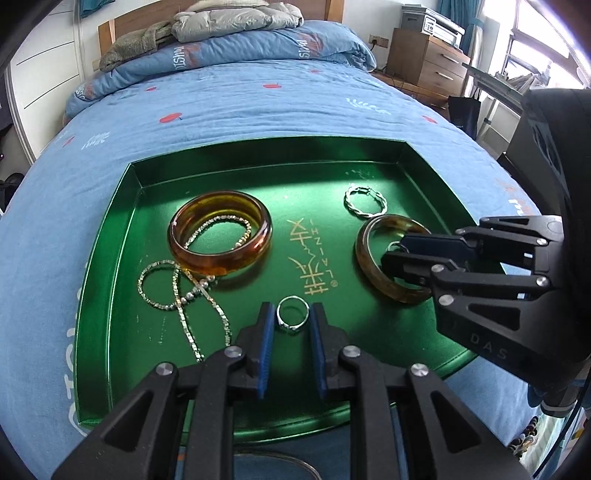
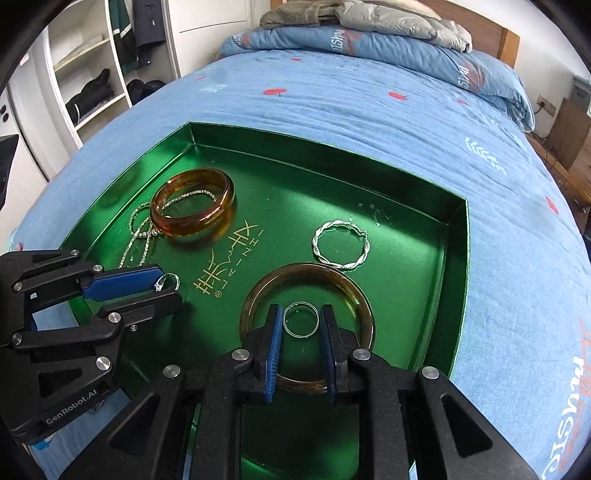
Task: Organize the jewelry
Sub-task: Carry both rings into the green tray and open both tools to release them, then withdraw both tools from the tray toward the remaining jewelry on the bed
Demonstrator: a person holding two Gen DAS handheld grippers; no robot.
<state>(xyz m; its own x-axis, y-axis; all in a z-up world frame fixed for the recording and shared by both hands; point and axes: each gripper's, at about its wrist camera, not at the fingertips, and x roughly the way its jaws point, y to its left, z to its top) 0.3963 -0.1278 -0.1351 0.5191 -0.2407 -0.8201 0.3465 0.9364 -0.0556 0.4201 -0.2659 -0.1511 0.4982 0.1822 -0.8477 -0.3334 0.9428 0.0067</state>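
On the green tray [image 1: 110, 236], both grippers clamp small silver rings. Left gripper [image 1: 292, 317] has its blue pads narrow on a silver ring with a small setting [image 1: 293, 316], at the tray's near-middle, just near of the gold lettering [image 1: 312, 254]. Right gripper [image 2: 301, 319] is likewise narrow on a plain silver band [image 2: 300, 319]; in its own view the band sits framed inside the thin brown bangle [image 2: 364, 302], which lies flat on the tray floor at right. Can't tell whether either ring is lifted clear of the tray or touching it.

Rest of the jewelry:
- Twisted silver bracelet [image 1: 365, 200] lies just far of the thin brown bangle, close but apart, towards the far-right corner.
- Thick amber bangle [image 1: 220, 232] lies left of centre, sitting on part of the sparkly silver chain [image 1: 184, 295].
- Chain loops run through the amber bangle's opening and trail out towards the near-left of the tray.

From the left wrist view, the right gripper comes in from the right side with its tips over the thin brown bangle. From the right wrist view, the left gripper comes in from the left, tips beside the lettering.

Tray sits on a blue bedspread [image 1: 258, 107] with red spots. Folded blue quilt [image 1: 221, 51] and grey padded jacket [image 1: 236, 18] are piled at the far end by the wooden headboard. Wooden drawer unit [image 1: 424, 61] stands far right, open shelving [image 2: 92, 74] far left in the right wrist view.
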